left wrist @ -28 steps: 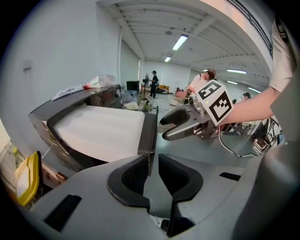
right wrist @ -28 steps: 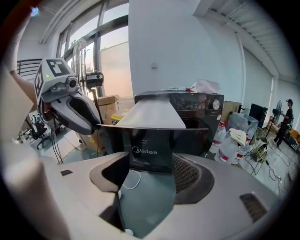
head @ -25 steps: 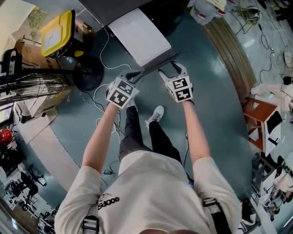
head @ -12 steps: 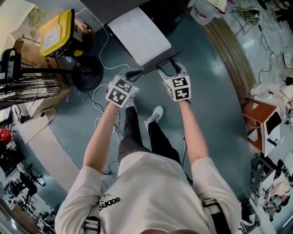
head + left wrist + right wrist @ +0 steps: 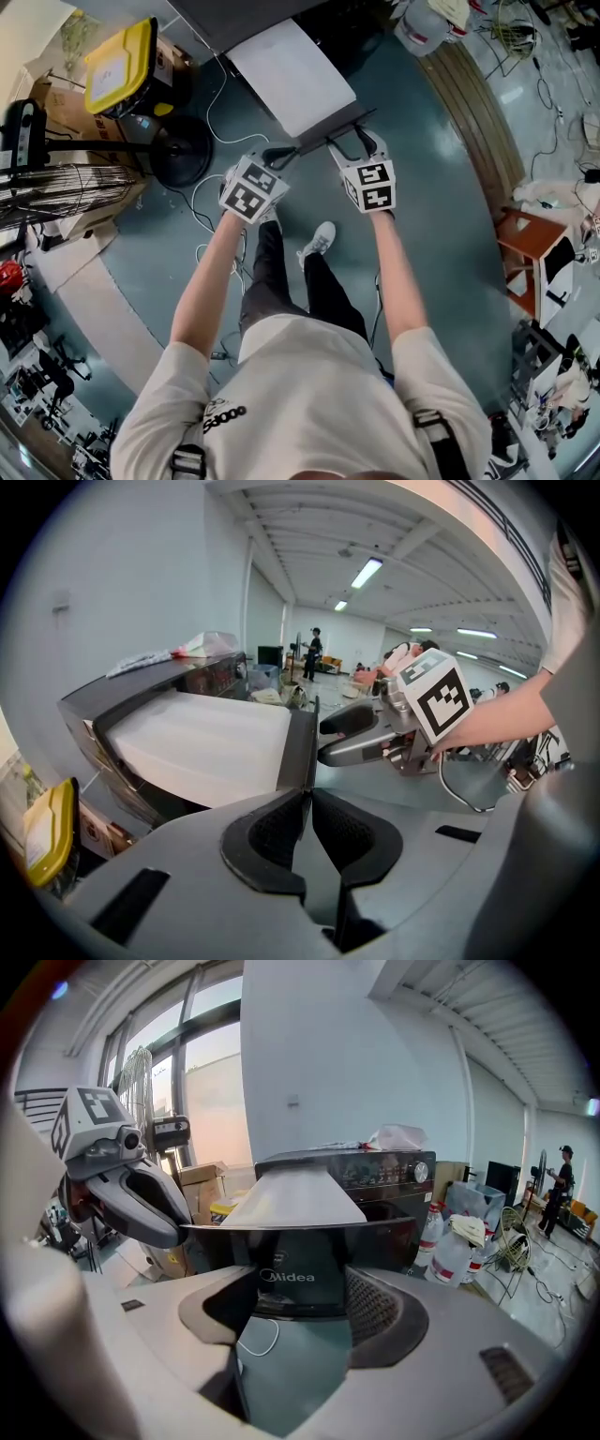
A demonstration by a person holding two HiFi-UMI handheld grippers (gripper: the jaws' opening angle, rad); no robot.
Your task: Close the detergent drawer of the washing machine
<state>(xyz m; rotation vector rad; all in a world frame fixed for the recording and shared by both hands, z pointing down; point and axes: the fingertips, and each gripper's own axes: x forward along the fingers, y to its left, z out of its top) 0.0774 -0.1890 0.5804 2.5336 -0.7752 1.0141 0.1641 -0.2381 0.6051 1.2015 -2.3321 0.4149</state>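
The detergent drawer [image 5: 291, 73] stands pulled out from the dark washing machine [image 5: 375, 1177]; its top is white and its front panel [image 5: 328, 129] is dark. The panel [image 5: 302, 1258] carries a Midea logo. My left gripper [image 5: 281, 153] is shut, its tips [image 5: 307, 795] just under the panel's left end [image 5: 302, 752], which I see edge-on. My right gripper [image 5: 352, 141] is open and faces the panel squarely, its jaws [image 5: 298, 1312] spread to either side of the logo. Whether either gripper touches the panel is unclear.
A yellow-lidded bin [image 5: 117, 64] and cardboard boxes sit left of the machine. A floor fan's round base [image 5: 178, 150] and cage [image 5: 66, 183] stand at the left, with a white cable [image 5: 208, 202] on the floor. Plastic bottles [image 5: 424, 23] lie right of the machine, an orange stool [image 5: 527, 234] further right.
Almost nothing: both grippers stay at the drawer's front panel, and the head view has shifted slightly.
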